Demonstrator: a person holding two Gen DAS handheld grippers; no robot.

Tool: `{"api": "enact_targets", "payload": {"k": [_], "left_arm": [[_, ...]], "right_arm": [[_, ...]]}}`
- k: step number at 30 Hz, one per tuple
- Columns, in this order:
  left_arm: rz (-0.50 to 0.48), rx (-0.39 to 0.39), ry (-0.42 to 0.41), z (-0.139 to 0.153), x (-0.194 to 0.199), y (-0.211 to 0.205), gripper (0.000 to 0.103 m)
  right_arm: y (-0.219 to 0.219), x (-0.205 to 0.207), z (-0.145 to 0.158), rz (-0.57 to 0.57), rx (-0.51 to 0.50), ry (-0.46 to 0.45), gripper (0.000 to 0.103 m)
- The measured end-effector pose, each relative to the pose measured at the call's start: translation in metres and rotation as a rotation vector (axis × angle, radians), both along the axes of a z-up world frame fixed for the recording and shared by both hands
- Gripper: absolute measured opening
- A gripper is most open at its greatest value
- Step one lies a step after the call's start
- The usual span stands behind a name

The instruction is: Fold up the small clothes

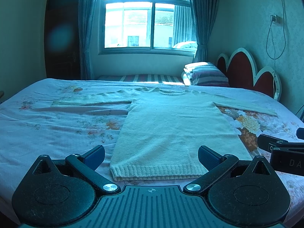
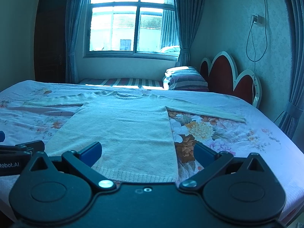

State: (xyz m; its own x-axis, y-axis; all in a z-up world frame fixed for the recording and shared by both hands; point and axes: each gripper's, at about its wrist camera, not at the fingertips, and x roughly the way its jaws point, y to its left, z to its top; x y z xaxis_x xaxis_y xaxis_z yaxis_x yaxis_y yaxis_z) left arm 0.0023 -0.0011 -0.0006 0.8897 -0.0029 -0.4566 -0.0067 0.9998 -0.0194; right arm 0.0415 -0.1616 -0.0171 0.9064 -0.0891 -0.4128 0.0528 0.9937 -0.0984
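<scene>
The sweater [image 1: 171, 131] lies flat on the bed [image 1: 47, 125], neck toward the window, both sleeves spread sideways, ribbed hem [image 1: 157, 172] nearest me. My left tool [image 1: 151, 156] hangs above the hem with its fingers apart and nothing between them. My right tool [image 2: 148, 153] hangs over the hem's right corner, fingers likewise apart and empty.

I judge the fold has not begun; the step in hand is the first grasp.

Procedure as I would run it:
- Lower each tool until one finger slides under the knit and the other rests on top.
- Take both layers of the garment, not the floral bedsheet [image 2: 199, 131] beneath.
- Close at matching points so the fold line stays straight.
- Lift only enough to clear the bed; loose knit is likely to stretch and sag.

Limits of view: the hem's middle is cut off behind the tool body in the right wrist view. The left sleeve cuff [image 1: 55, 103] is faint against the sheet. I cannot tell how high either tool sits above the fabric. The strong blue cast obscures the sweater's true colour.
</scene>
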Motion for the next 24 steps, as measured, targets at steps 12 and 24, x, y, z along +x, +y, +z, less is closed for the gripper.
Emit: {"api": "enact_targets", "payload": {"k": [12, 24], "left_arm": [[0.0, 0.001, 0.002, 0.0, 0.0, -0.002, 0.103], [0.003, 0.004, 0.018, -0.003, 0.01, -0.001, 0.103]], "right_arm": [[0.001, 0.0, -0.001, -0.001, 0.002, 0.001, 0.103], [-0.009, 0.003, -0.003, -0.014, 0.005, 0.017, 0.103]]}}
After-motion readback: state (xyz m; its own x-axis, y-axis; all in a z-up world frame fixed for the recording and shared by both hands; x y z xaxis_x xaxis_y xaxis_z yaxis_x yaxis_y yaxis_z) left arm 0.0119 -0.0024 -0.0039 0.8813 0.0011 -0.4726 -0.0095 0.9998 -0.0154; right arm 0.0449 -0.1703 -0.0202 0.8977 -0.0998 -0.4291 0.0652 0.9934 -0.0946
